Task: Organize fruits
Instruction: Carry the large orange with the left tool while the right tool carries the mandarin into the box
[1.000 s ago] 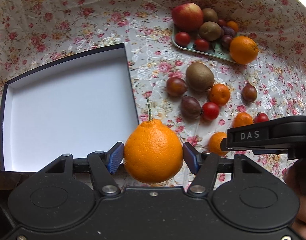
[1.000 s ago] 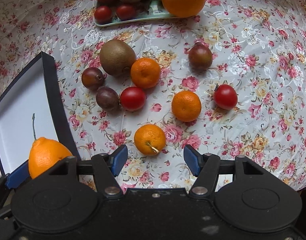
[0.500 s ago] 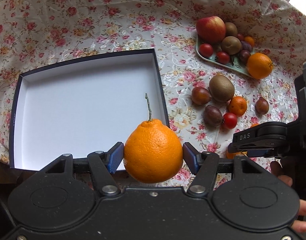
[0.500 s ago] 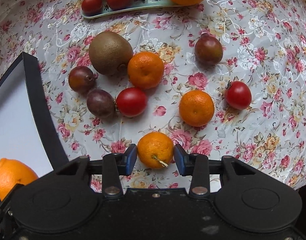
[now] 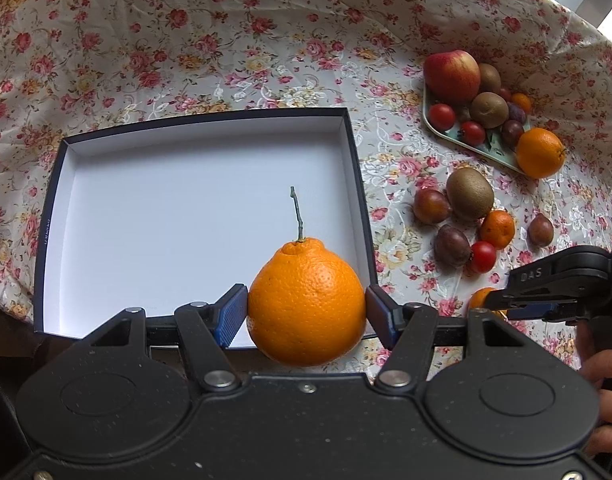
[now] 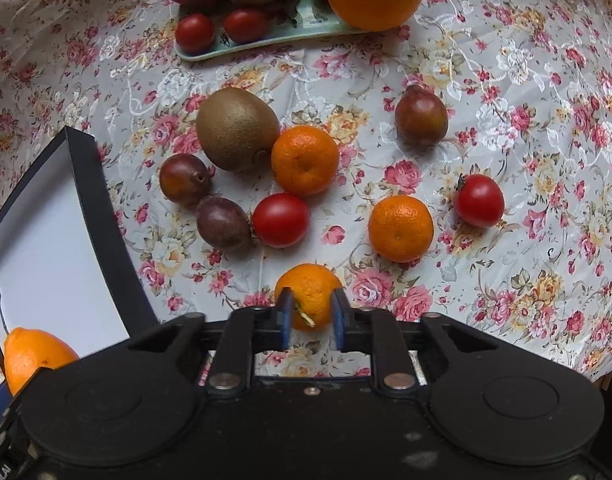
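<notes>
The left gripper (image 5: 306, 312) grips the stemmed orange (image 5: 306, 300) over the box (image 5: 355, 168)'s near right corner; lower it before releasing. The right gripper (image 6: 309, 318) pinches a mandarin (image 6: 311, 284).

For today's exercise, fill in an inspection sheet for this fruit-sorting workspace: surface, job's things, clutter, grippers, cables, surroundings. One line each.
Surface: floral tablecloth, creased, covering the whole table.
Job's things: white-lined box with dark walls, nothing lying in it; stemmed orange; loose kiwi, tangerines, tomatoes and dark plums on the cloth; green tray at the far side with an apple and more fruit.
Clutter: nothing seen.
Grippers: left gripper clamps the stemmed orange over the box's near edge; right gripper is closed on a small tangerine that appears to sit on the cloth.
Cables: nothing seen.
Surroundings: a bright pale strip beyond the table's far corner, too little visible to identify.
</notes>
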### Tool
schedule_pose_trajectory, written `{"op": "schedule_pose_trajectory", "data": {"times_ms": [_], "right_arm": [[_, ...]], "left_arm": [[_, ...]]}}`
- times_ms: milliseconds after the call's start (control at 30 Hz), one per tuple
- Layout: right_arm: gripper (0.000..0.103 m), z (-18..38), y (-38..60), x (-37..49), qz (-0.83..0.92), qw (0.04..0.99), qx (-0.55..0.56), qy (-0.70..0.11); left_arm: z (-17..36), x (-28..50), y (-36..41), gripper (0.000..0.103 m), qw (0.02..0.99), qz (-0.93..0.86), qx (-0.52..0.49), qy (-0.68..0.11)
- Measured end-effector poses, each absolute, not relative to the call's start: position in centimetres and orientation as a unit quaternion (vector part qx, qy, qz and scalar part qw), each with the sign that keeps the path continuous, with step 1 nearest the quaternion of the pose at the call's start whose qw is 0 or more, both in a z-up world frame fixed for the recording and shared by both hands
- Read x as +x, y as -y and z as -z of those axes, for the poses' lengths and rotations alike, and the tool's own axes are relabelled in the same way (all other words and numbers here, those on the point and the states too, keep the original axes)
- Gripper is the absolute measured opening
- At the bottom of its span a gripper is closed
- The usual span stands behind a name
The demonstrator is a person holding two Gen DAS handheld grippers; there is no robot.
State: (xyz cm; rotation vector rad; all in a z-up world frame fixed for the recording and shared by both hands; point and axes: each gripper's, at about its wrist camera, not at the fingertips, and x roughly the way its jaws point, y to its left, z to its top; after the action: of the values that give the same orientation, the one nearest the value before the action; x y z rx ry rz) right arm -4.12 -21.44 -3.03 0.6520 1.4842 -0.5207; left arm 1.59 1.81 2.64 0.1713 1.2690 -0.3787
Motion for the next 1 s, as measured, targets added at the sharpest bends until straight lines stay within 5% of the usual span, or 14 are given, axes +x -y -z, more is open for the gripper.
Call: {"op": "schedule_pose_trajectory", "data": {"times_ms": [33,200,467,700,1000], "right_arm": [[0.010,2.5,21.1,-3.9,0.227,0.665,0.282,-0.653],[0.020,2.9,20.6,-3.4,0.236,0.664,0.263,-0.659],[0.044,4.8,20.5,-3.3,0.250,0.653,0.247,-0.671],[0.044,6.8,19.7,-2.9,0.250,0.627,0.240,-0.698],[0.043,2.8,16.2,-0.9,0.202,0.692,0.225,-0.655]], "left_arm": [[-2.6,1.7,-2.0,0.066,0.786,0.174,0.078,-0.589],[-2.4,2.0,-2.6,0.066,0.788,0.161,0.080,-0.589],[-2.5,2.0,-2.8,0.066,0.786,0.167,0.078,-0.590],[-2.5,2.2,-3.2,0.066,0.786,0.163,0.075,-0.592],[-2.6,3.6,-5.2,0.066,0.798,0.131,0.066,-0.585]]}}
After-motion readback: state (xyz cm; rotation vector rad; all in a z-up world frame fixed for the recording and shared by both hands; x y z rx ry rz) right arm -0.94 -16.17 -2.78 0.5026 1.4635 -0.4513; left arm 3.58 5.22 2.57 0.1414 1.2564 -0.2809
